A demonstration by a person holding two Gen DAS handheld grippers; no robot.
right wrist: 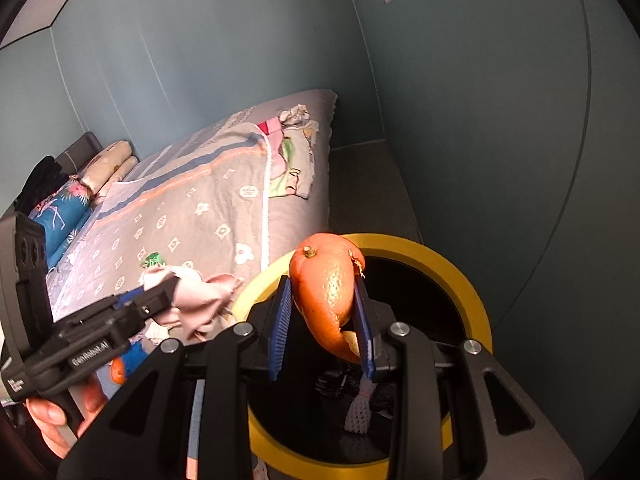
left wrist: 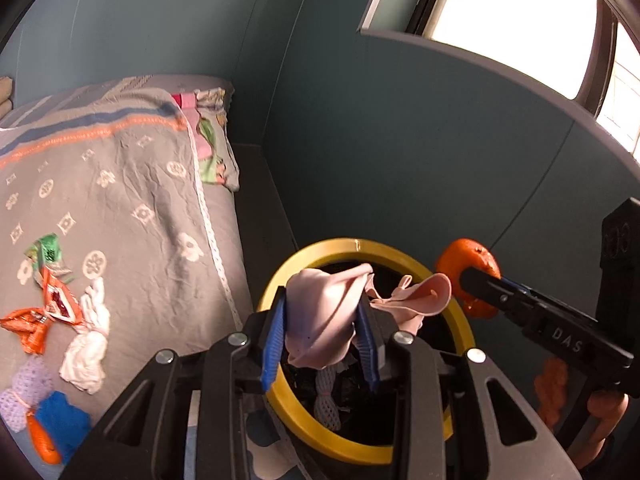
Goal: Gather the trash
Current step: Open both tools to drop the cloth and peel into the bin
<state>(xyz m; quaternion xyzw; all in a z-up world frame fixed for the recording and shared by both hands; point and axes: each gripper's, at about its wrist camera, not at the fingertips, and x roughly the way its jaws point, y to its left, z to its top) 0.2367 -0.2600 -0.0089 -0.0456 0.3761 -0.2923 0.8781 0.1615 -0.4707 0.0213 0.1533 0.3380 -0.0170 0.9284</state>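
Observation:
My left gripper [left wrist: 322, 340] is shut on a crumpled pink tissue [left wrist: 324, 312] and holds it over the yellow-rimmed bin [left wrist: 460, 320]. My right gripper [right wrist: 324, 328] is shut on an orange peel [right wrist: 326, 292] above the same bin [right wrist: 476, 300]. The peel also shows in the left wrist view [left wrist: 466, 260], at the bin's right rim. The tissue shows in the right wrist view [right wrist: 196, 300], at the bin's left rim. A white foam net [left wrist: 326, 400] lies inside the bin.
On the grey bed [left wrist: 132, 216] to the left lie orange snack wrappers [left wrist: 44, 316], a green wrapper [left wrist: 46, 250], white tissue [left wrist: 90, 344], a purple net [left wrist: 26, 392] and a blue item [left wrist: 60, 420]. Teal walls stand behind the bin.

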